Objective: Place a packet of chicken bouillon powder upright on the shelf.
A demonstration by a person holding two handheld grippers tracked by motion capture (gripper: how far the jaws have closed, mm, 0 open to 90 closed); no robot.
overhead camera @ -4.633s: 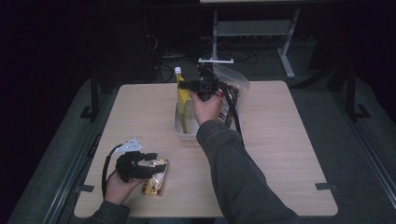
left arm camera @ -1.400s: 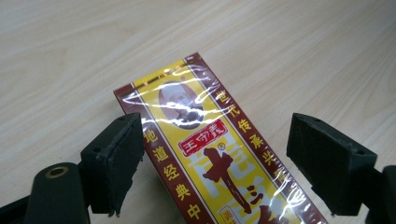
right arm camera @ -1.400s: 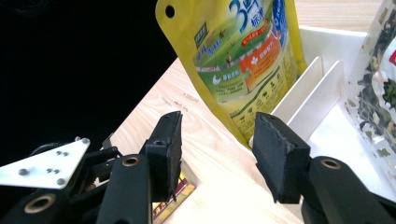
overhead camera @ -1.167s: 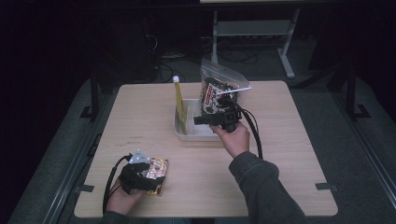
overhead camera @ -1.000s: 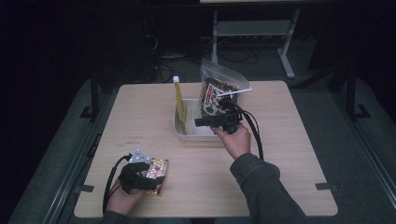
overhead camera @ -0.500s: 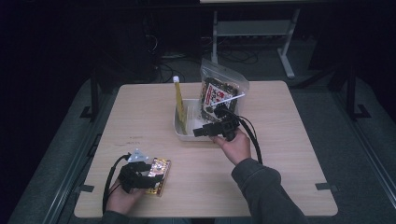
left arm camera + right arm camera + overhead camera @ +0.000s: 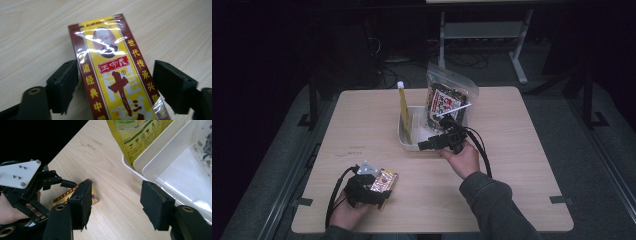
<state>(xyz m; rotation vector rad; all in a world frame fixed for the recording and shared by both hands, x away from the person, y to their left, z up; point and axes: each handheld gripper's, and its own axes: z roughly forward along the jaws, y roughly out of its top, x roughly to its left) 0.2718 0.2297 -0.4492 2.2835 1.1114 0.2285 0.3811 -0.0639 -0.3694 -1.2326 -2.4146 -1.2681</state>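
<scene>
Left gripper (image 7: 381, 191) at desk (image 7: 532, 200) 7 o'clock, fingers (image 7: 63, 83) just reopened around flat yellow-red packet (image 7: 117, 72), barely touching so it could slide out when lifted; right gripper (image 7: 424, 146), fingers apart, empty, beside white bin (image 7: 404, 137), may bump it.

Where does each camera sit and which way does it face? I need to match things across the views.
High view: above the person's side, looking forward and down on the table; both forearms enter from below.
Left gripper view: on the left gripper, looking down at the yellow packet; its jaws show.
Right gripper view: on the right gripper, facing the white bin; jaws open.
Shared: the packet.
</scene>
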